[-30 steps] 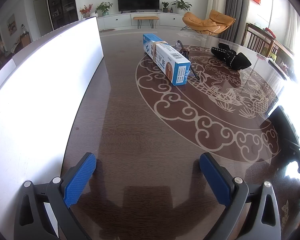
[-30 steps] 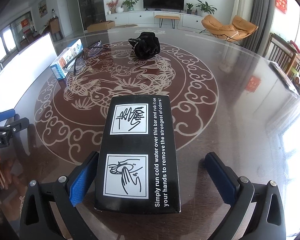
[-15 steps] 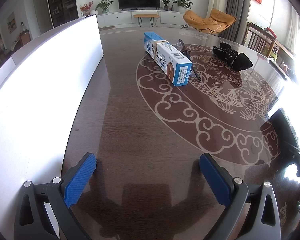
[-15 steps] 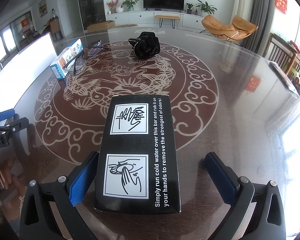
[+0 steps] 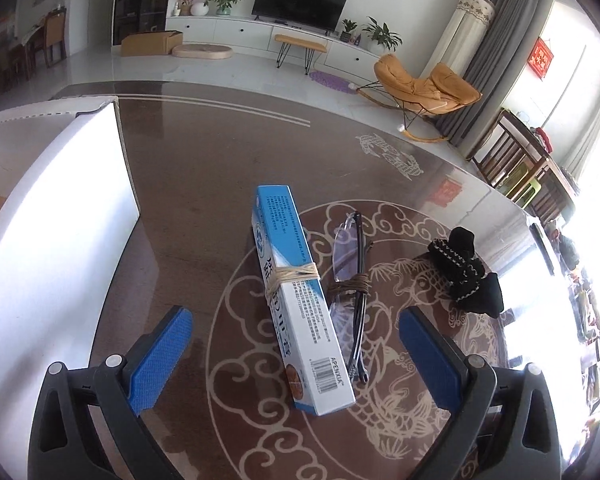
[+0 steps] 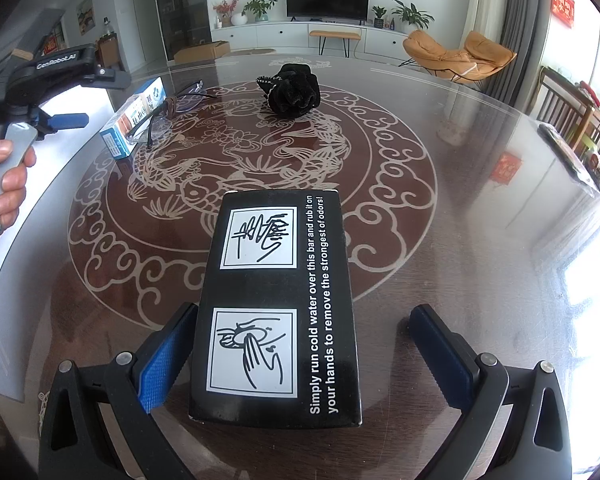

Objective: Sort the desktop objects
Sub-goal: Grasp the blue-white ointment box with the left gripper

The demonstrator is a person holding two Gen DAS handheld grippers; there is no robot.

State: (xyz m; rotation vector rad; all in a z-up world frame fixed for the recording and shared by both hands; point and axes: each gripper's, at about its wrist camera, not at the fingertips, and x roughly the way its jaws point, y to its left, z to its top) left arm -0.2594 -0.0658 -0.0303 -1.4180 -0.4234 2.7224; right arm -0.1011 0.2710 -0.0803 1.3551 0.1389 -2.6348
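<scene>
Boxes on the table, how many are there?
2. The blue and white box lies beside the glasses, between the left gripper's open fingers. The black box lies between the right gripper's open fingers. None looks hidden.

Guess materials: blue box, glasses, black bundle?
Blue box: printed cardboard, slightly glossy, with crisp folded edges and a barcode; a tan band wraps it. Glasses: clear rimless lenses, probably plastic, with thin dark arms that could be metal or plastic. Black bundle: soft matte fabric, velvet-like, gathered in folds with light stitching.
</scene>
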